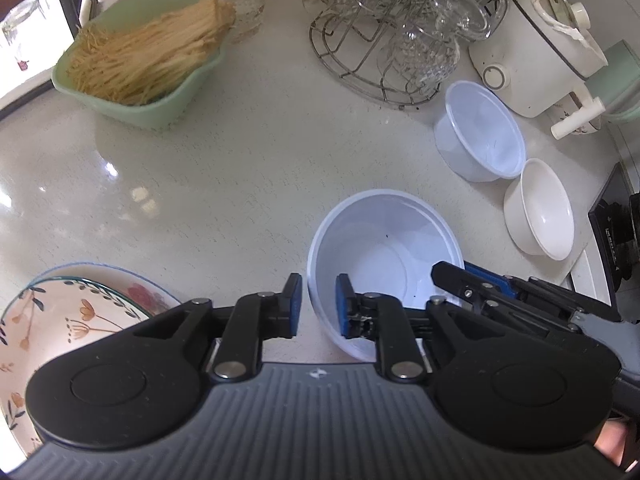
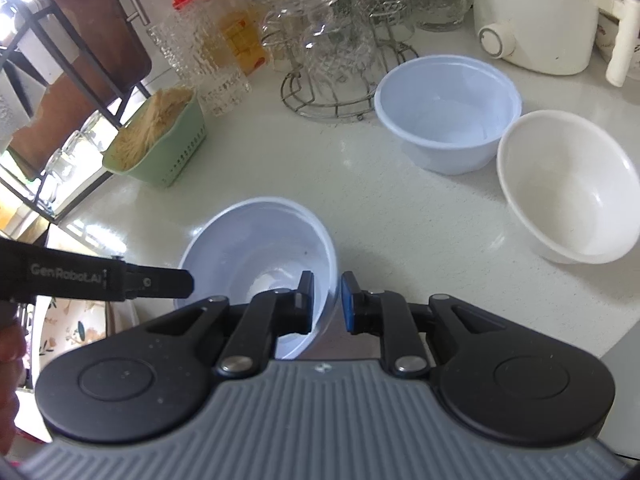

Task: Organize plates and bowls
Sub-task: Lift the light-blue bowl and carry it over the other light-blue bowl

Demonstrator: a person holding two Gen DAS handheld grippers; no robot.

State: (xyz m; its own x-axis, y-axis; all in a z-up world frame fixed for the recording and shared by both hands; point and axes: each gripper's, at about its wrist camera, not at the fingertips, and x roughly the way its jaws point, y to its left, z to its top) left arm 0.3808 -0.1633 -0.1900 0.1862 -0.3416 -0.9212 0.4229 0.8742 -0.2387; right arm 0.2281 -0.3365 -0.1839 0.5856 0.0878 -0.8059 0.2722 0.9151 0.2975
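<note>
pale blue plastic bowl (image 1: 384,256) sits on the speckled light surface (image 1: 224,184), directly ahead of both claws. left claw (image 1: 318,304): jaws narrow, straddling the near-left rim of this bowl, one blue pad outside the wall and one inside; a small gap shows at each pad, so no firm grip is visible. right claw (image 2: 325,302): jaws narrow, straddling the opposite rim of the same bowl (image 2: 260,248), one pad inside and one outside; pad contact with the wall cannot be confirmed. in the right wrist view the bowl appears tilted.

second pale blue bowl (image 2: 448,112) stands further back on the surface, upright. white bowl (image 2: 568,184) is just beside it, rims touching or nearly so. both are well apart from the bowl between the claws.

floral plate (image 1: 60,320) lies at the near-left edge of the left wrist view, on top of another plate with a red flower print (image 1: 148,296).

background items: green basket (image 1: 132,68) holding pale thin strands, wire rack (image 1: 380,40) carrying inverted glassware, white appliance (image 1: 532,56) at the back right. a hand (image 2: 10,368) is partly visible at the left edge of the right wrist view.
</note>
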